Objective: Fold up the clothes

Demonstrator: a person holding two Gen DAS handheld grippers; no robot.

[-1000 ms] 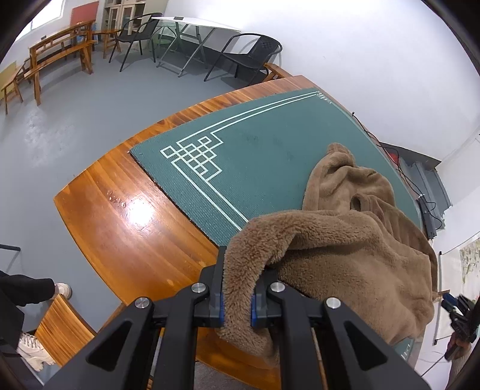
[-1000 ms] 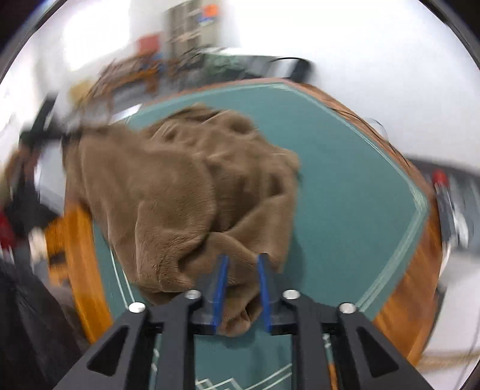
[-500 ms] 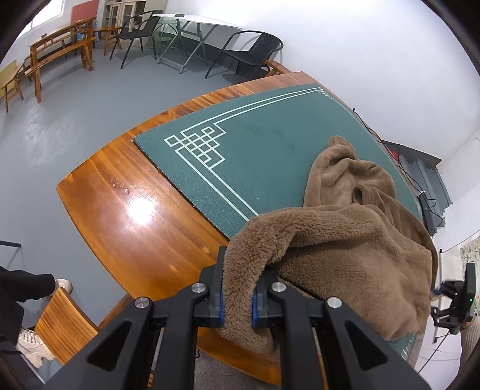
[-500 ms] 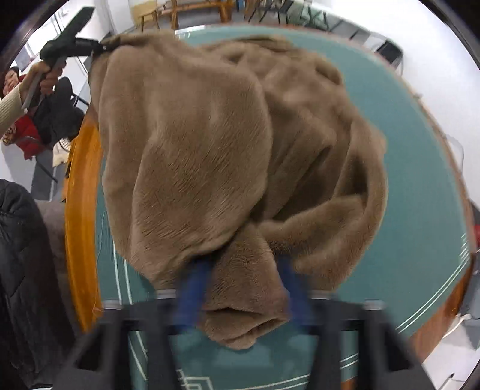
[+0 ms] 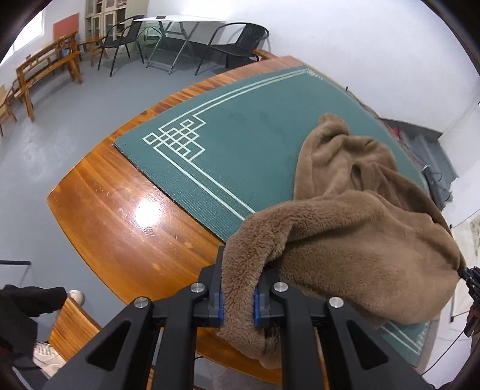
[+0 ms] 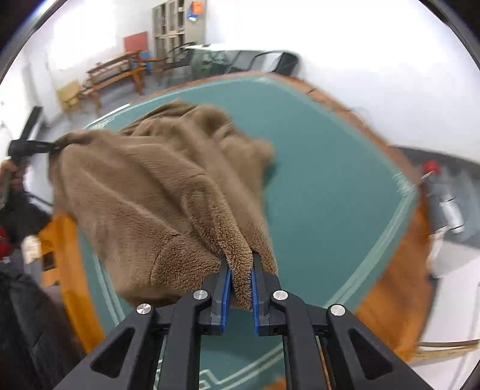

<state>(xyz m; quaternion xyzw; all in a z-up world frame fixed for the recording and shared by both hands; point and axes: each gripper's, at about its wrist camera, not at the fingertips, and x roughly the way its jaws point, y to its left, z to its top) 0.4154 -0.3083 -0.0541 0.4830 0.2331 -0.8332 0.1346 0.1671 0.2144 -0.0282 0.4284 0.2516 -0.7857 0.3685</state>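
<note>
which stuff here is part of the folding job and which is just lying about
Job:
fleece
left gripper
right gripper
green mat

Lying about:
chairs
folding table
bench
bottle

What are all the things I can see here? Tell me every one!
Fleece garment: one, brown, bunched on the mat, lifted at two edges.
Mat: one, green with pale lines, on the table.
Table: one, glossy orange-brown wood.
Chairs: two, black, far by the wall.
Folding table: one, white top, between the chairs.
Bench: one, wooden, far left.
Left gripper: black with blue pads, shut on the garment.
Right gripper: same colours, shut on the garment.
</note>
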